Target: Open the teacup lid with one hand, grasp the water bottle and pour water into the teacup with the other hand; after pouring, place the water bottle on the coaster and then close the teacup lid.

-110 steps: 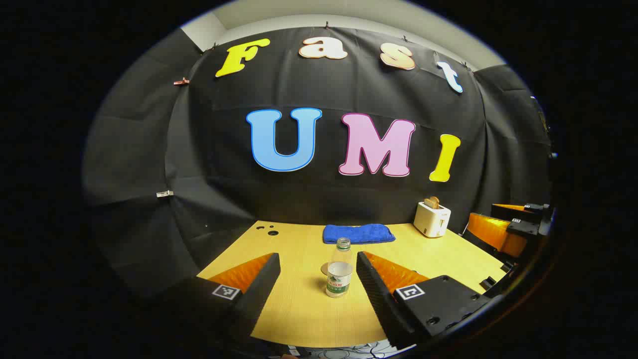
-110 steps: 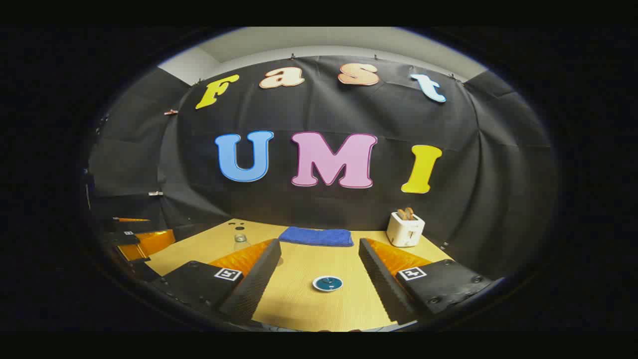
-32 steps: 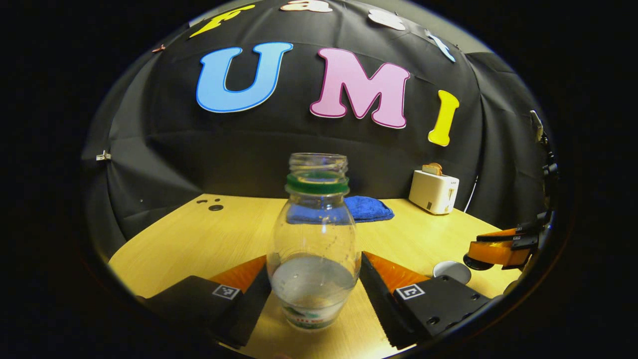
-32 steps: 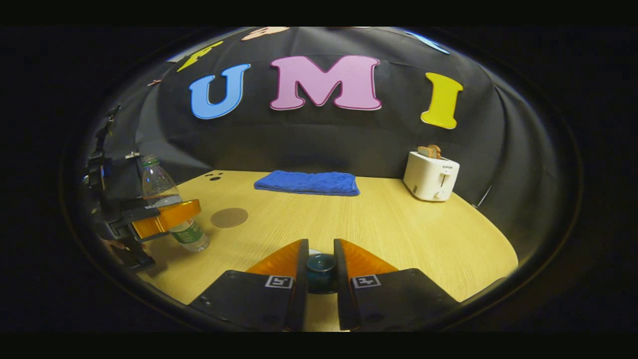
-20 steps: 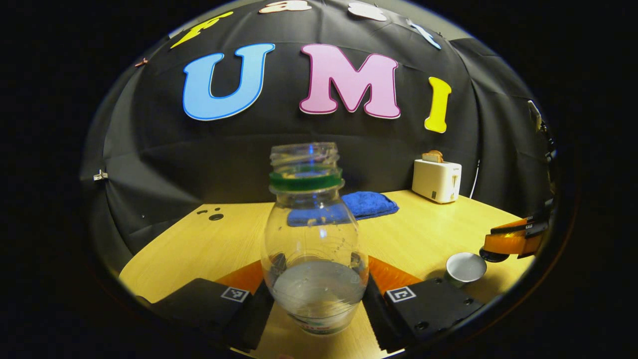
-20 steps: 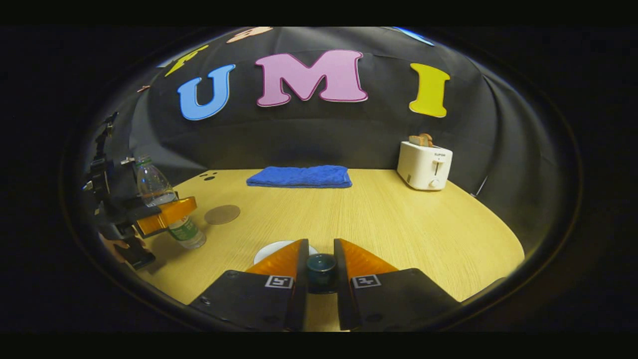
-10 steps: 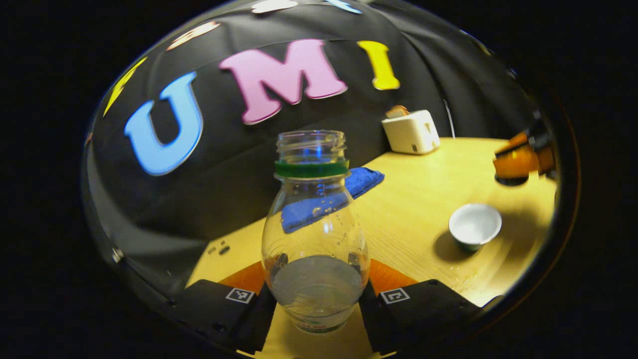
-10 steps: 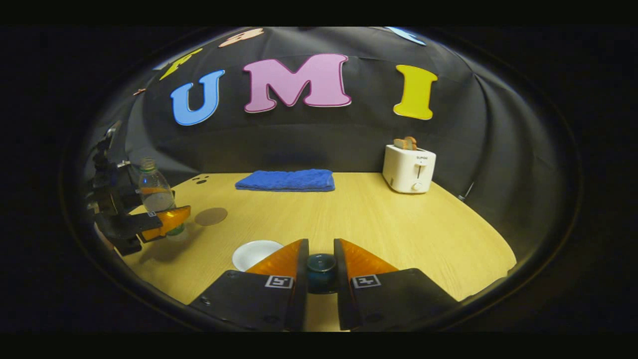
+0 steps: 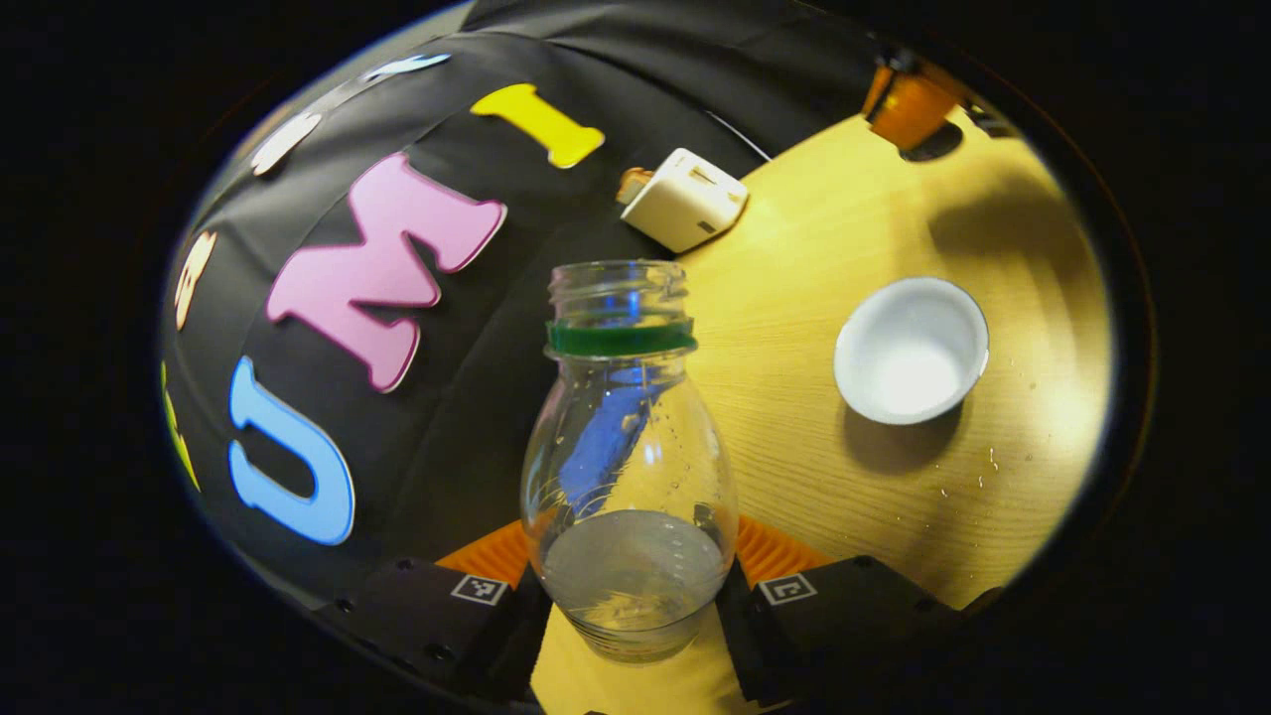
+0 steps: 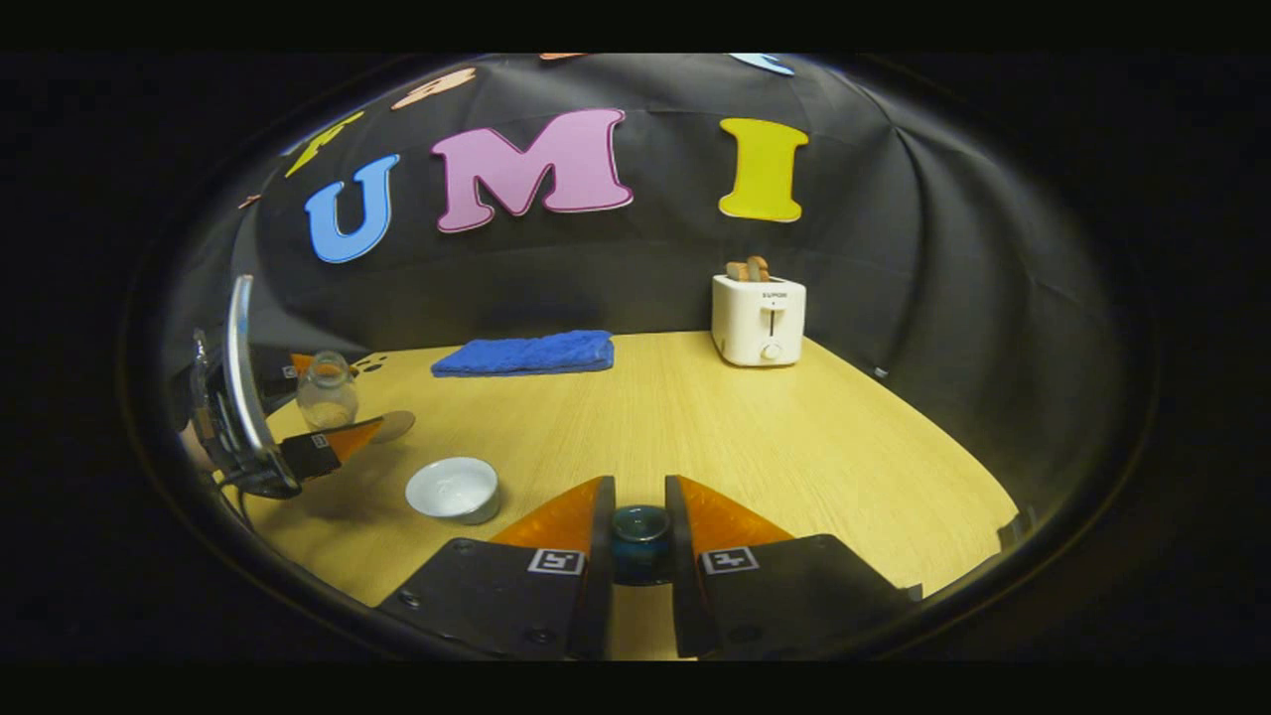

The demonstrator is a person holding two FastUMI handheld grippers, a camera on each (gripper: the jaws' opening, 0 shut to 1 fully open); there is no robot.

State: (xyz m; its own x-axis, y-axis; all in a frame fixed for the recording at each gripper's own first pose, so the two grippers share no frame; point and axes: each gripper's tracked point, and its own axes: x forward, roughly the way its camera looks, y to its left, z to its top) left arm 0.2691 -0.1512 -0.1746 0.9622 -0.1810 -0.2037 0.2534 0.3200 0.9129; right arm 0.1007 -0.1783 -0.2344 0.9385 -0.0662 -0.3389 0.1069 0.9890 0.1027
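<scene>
A clear, capless water bottle (image 9: 631, 477) with a green neck ring and a little water sits between the fingers of my left gripper (image 9: 632, 588), which is shut on its body. The left gripper view is rolled, so the bottle is held tilted, above and to the left of the open white teacup (image 9: 912, 350). My right gripper (image 10: 640, 489) is shut on the knob of the dark teacup lid (image 10: 640, 539), held right of the teacup (image 10: 454, 489). A round brown coaster (image 10: 397, 425) lies behind the teacup, partly hidden by the left gripper (image 10: 316, 444) and bottle (image 10: 326, 393).
A folded blue towel (image 10: 526, 355) lies at the back of the wooden table (image 10: 755, 437), with a white toaster (image 10: 760, 318) to its right. A few water drops (image 9: 983, 465) dot the table beside the teacup. The booth's black wall stands behind.
The left gripper has lifted the bottle, carried it towards the teacup and rolled it over. The right gripper, still holding the lid, has drifted further right of the cup.
</scene>
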